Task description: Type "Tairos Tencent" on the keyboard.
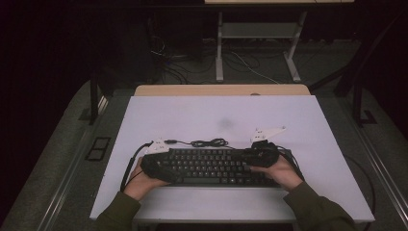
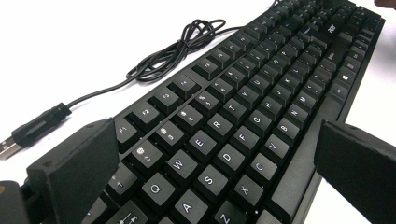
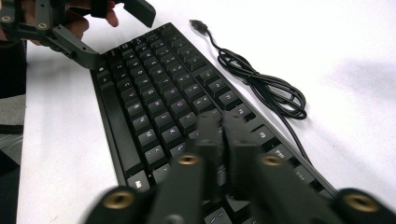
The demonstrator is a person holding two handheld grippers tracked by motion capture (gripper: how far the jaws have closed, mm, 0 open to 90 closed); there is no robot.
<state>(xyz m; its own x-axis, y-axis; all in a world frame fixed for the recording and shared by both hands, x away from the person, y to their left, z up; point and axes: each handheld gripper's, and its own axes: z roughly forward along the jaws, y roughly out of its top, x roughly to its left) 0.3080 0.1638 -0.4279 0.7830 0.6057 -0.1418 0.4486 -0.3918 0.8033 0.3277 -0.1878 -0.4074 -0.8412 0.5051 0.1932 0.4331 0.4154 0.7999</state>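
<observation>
A black keyboard (image 1: 207,166) lies along the near part of the white table (image 1: 216,115). Its coiled cable (image 1: 207,142) rests just behind it, with the USB plug (image 2: 7,148) loose on the table. My left gripper (image 1: 156,161) is at the keyboard's left end. In the left gripper view this gripper (image 2: 217,140) is open, its jaws wide apart on either side of the keyboard (image 2: 243,102) without touching it. My right gripper (image 1: 260,156) is at the right end. The right gripper view shows it (image 3: 223,121) shut, jaws pressed together above the keys (image 3: 159,102) with nothing between them.
A wooden strip (image 1: 221,90) runs along the table's far edge. Behind it stands another desk's white frame (image 1: 219,48), with cables (image 1: 250,65) on the dark floor. Bare white table surface lies beyond the keyboard cable (image 3: 266,88).
</observation>
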